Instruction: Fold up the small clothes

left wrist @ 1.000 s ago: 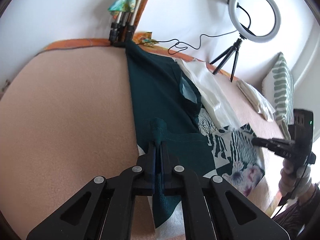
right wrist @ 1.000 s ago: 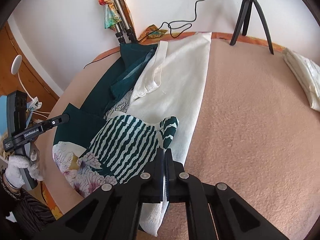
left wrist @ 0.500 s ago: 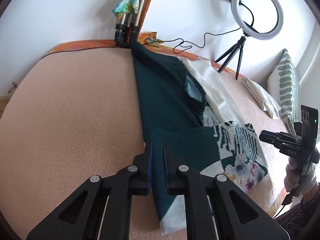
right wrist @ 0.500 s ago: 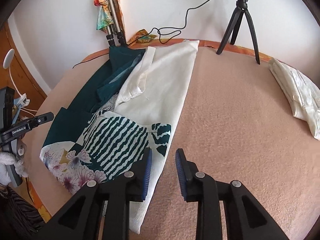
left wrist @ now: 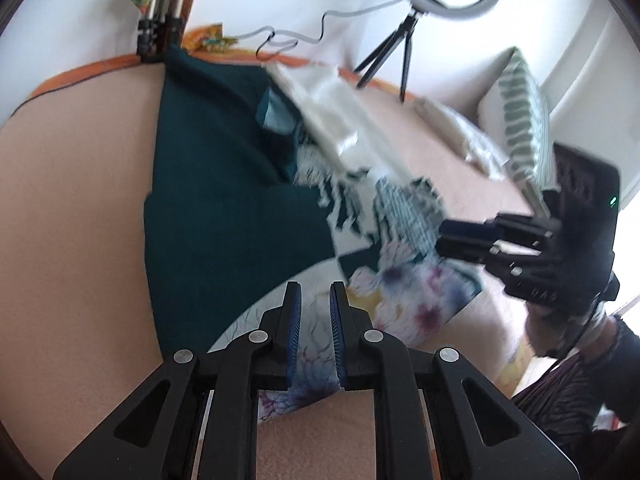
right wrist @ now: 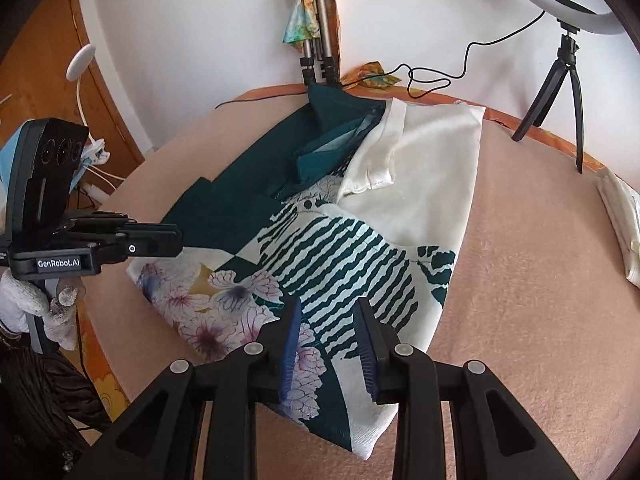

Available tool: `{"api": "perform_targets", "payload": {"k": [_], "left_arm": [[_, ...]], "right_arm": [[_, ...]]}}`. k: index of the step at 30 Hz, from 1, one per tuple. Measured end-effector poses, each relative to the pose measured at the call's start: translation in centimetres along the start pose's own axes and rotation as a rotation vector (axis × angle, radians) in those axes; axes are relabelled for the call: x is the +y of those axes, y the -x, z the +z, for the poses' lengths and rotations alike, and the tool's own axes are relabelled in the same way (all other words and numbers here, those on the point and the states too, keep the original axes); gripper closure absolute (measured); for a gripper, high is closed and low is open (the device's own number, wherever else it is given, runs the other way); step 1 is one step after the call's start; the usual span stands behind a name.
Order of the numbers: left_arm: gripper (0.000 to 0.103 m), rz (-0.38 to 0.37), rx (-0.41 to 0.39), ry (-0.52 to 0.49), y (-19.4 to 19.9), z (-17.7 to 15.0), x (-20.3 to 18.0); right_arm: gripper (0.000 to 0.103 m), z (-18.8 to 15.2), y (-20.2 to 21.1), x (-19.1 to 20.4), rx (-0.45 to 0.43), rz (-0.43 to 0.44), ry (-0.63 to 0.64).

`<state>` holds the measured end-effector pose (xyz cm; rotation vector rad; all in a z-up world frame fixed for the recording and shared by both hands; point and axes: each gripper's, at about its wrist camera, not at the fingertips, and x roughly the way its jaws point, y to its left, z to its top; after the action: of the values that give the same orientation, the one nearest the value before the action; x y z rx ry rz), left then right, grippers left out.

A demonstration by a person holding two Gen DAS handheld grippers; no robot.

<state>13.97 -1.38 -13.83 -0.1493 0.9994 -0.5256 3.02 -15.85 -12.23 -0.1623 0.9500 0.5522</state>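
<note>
A patterned garment, dark green, cream, striped and floral, lies folded on the pink blanket [right wrist: 520, 280]. Its striped and floral part [right wrist: 320, 264] faces up, the dark green part [right wrist: 248, 184] lies to its left and the cream part [right wrist: 432, 168] to its right. My right gripper [right wrist: 326, 308] is open and empty just above the floral near edge. My left gripper [left wrist: 314, 292] is open and empty above the floral corner [left wrist: 404, 300]; it also shows at the left of the right wrist view [right wrist: 176, 242]. The left wrist view is blurred.
A ring light on a small black tripod [right wrist: 560, 80] stands at the back right. A tall tripod [right wrist: 320, 40] with a colourful scarf leans on the wall behind. A folded cream cloth [right wrist: 620, 216] lies at the right. A striped pillow [left wrist: 520, 120] is beyond it.
Both grippers have let go of the garment and opened. The folded lower part now lies flat. Both grippers have pulled back toward the near edge; the left has swung right.
</note>
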Motion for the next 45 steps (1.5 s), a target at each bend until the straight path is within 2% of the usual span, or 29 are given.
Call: {"api": "perform_targets", "payload": {"k": [2,5,6,11,14,16,17,18,20,22,26,31,36,37,39,45], "left_arm": [[0.090,0.038,0.014,-0.013,-0.5,-0.2,0.1],[0.090,0.112,-0.011,-0.021,0.2,-0.1,0.7],[0.090,0.118,-0.018,-0.004,0.4,0.1,1.1],[0.090,0.141,-0.085,0.057,2.9,1.9,3.4],[0.090,0.135,-0.134,0.098,4.6,3.9,5.0],[0.089,0.147,-0.157,0.097,5.5,5.4,6.0],[0.083,0.147,-0.158,0.092,5.6,6.3,6.4],[0.074,0.147,-0.152,0.091,5.6,7.1,6.8],[0.073,0.154,-0.158,0.091,5.7,9.1,7.9],[0.073,0.176,-0.156,0.086,5.3,11.0,9.1],[0.073,0.183,-0.158,0.090,4.4,14.0,11.3],[0.073,0.179,-0.134,0.081,1.2,17.0,12.9],[0.073,0.166,-0.103,0.082,-2.6,19.2,14.4],[0.073,0.165,-0.097,0.081,-3.1,19.5,14.6],[0.073,0.169,-0.088,0.065,-4.4,20.2,15.0],[0.073,0.167,-0.065,0.009,-7.4,21.5,15.1]], "right_arm": [[0.074,-0.4,-0.6,-0.6,0.020,-0.022,-0.020],[0.074,-0.8,-0.9,-1.7,0.037,-0.076,-0.033],[0.077,-0.8,-0.8,-2.2,0.038,-0.086,-0.042],[0.077,0.0,0.7,-4.0,0.000,-0.102,-0.107],[0.070,1.1,2.0,-4.7,-0.041,-0.096,-0.122],[0.069,2.0,2.8,-5.1,-0.067,-0.078,-0.133],[0.066,2.5,3.1,-5.3,-0.081,-0.073,-0.135],[0.057,3.0,3.4,-5.5,-0.099,-0.068,-0.133],[0.043,4.1,4.1,-5.9,-0.146,-0.066,-0.122],[0.042,5.4,4.4,-6.3,-0.178,-0.065,-0.099],[0.043,8.8,3.6,-7.6,-0.178,-0.072,-0.054],[0.047,13.8,1.2,-9.4,-0.175,-0.005,-0.019],[0.049,19.1,-3.1,-10.5,-0.154,0.060,0.015],[0.049,20.2,-4.4,-10.6,-0.143,0.077,0.023],[0.059,22.0,-6.8,-10.5,-0.111,0.109,0.048],[0.061,26.0,-14.5,-8.8,0.008,0.192,0.156]]}}
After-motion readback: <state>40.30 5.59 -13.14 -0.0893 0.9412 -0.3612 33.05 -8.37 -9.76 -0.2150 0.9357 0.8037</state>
